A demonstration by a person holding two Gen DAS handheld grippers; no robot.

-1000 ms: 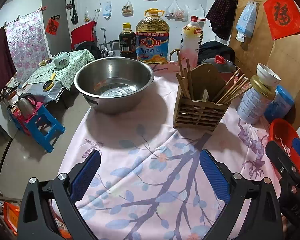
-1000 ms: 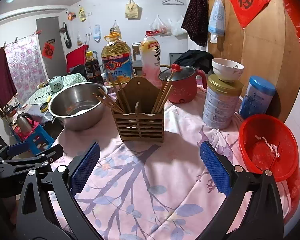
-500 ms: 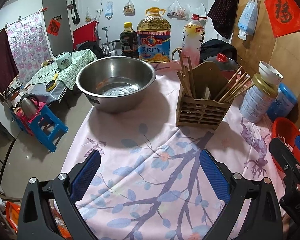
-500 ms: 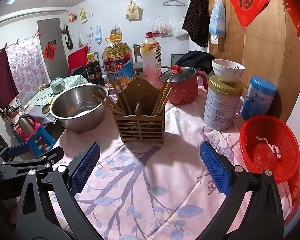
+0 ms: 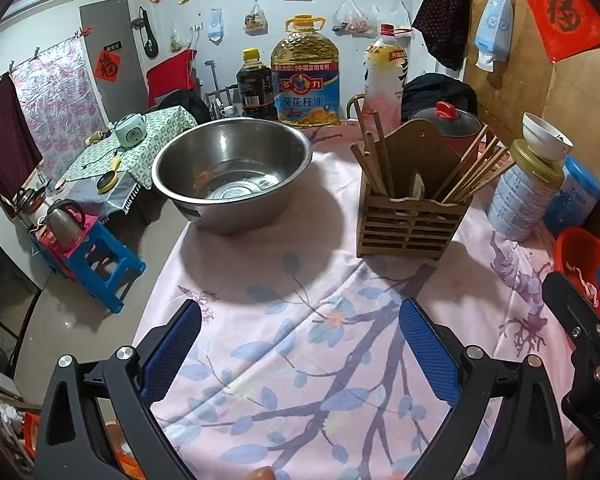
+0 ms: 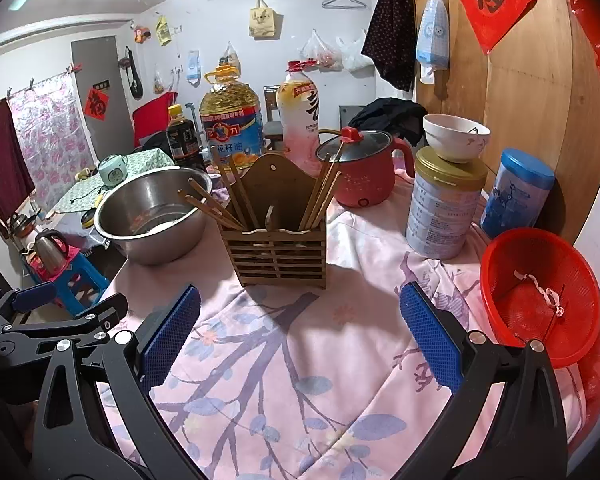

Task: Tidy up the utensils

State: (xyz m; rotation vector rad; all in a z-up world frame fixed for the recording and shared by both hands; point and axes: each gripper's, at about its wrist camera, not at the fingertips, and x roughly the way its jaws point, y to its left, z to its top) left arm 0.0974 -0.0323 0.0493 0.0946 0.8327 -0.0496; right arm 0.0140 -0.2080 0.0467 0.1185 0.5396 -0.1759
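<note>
Two empty grippers, left gripper (image 5: 300, 344) and right gripper (image 6: 300, 336), gape before one chopstick holder (image 6: 278, 236).

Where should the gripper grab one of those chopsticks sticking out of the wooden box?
Probably near the top end, coming down from above. The chopsticks stand in the wooden holder with their lower halves hidden behind its slats, so only the leaning upper ends are free. The right gripper is open and nearest; the pair leaning right looks easiest.
</note>
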